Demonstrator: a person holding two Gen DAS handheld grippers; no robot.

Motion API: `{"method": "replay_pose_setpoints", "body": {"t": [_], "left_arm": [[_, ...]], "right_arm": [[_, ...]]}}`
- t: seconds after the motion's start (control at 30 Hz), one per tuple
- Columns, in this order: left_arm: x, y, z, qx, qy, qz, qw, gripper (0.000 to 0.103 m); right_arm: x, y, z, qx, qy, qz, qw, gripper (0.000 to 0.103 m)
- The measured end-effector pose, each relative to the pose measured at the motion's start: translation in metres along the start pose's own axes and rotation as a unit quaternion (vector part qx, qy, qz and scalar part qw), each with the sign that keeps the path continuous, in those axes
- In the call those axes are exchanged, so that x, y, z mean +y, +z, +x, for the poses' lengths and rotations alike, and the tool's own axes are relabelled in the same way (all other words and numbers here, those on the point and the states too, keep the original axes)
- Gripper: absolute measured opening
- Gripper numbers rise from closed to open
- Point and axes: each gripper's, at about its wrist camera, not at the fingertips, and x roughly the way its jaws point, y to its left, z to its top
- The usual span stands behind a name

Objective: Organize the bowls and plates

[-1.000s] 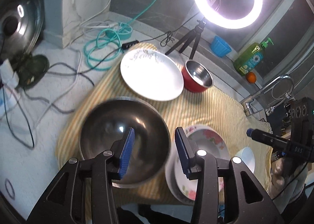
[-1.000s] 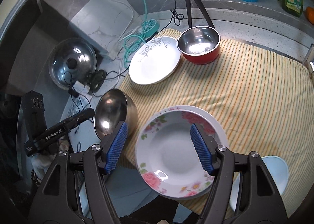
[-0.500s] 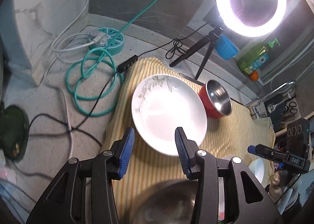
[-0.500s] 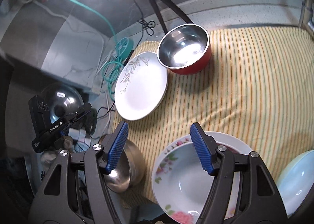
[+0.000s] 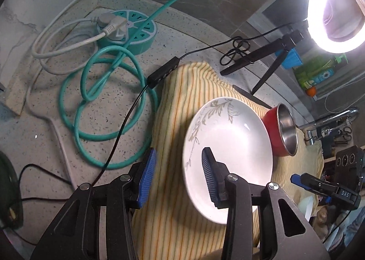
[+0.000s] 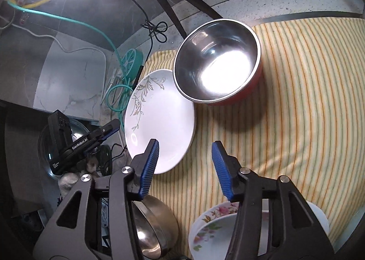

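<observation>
A white plate with a grey leaf pattern (image 5: 230, 152) lies on the yellow striped cloth (image 5: 182, 105); it also shows in the right wrist view (image 6: 159, 123). A red bowl with a steel inside (image 5: 282, 130) stands just behind it, large in the right wrist view (image 6: 219, 61). My left gripper (image 5: 176, 176) is open and empty, its jaws straddling the plate's near left rim. My right gripper (image 6: 184, 168) is open and empty above the cloth, in front of the red bowl. A steel bowl (image 6: 155, 225) and a flowered plate (image 6: 212, 232) lie near its base.
A teal power strip (image 5: 130, 32) with coiled teal cable (image 5: 100, 109) and a black cable lie on the speckled counter left of the cloth. A ring light (image 5: 337, 9) on a black tripod stands behind. A tap (image 5: 330, 123) and a green soap bottle (image 5: 317, 73) are at the right.
Both grippers moved forward, away from the steel bowl and the flowered plate. The left now reaches the leaf plate's rim; the right has come closer to the red bowl.
</observation>
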Motion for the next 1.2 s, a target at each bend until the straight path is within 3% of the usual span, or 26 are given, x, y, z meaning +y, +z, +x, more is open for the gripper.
{"method": "replay_pose_setpoints", "body": {"t": [0.17, 0.23, 0.5, 0.87, 1.0, 1.1, 1.2], "left_arm": [[0.003, 0.004, 0.006, 0.008, -0.003, 0.003, 1.0000, 0.027], [0.005, 0.005, 0.008, 0.011, -0.006, 0.003, 0.9999, 0.026], [0.006, 0.010, 0.020, 0.024, -0.009, 0.010, 0.9996, 0.020], [0.000, 0.010, 0.029, 0.033, -0.016, 0.024, 0.9991, 0.009], [-0.005, 0.009, 0.031, 0.034, -0.023, 0.026, 0.9988, 0.008], [-0.012, 0.007, 0.031, 0.027, -0.002, 0.044, 0.9987, 0.008], [-0.011, 0.006, 0.030, 0.026, -0.005, 0.040, 0.9988, 0.008]], "right_arm": [[0.002, 0.003, 0.018, 0.010, -0.008, 0.001, 1.000, 0.043], [0.003, 0.004, 0.025, 0.015, -0.010, 0.002, 1.000, 0.033], [0.002, 0.007, 0.037, 0.017, -0.024, 0.004, 1.000, 0.021], [0.004, 0.009, 0.045, 0.020, -0.037, -0.004, 0.999, 0.014], [0.003, 0.010, 0.043, 0.022, -0.043, -0.006, 0.999, 0.010], [0.007, 0.010, 0.044, 0.024, -0.054, -0.014, 0.998, 0.010], [0.008, 0.010, 0.045, 0.026, -0.058, -0.017, 0.998, 0.010]]}}
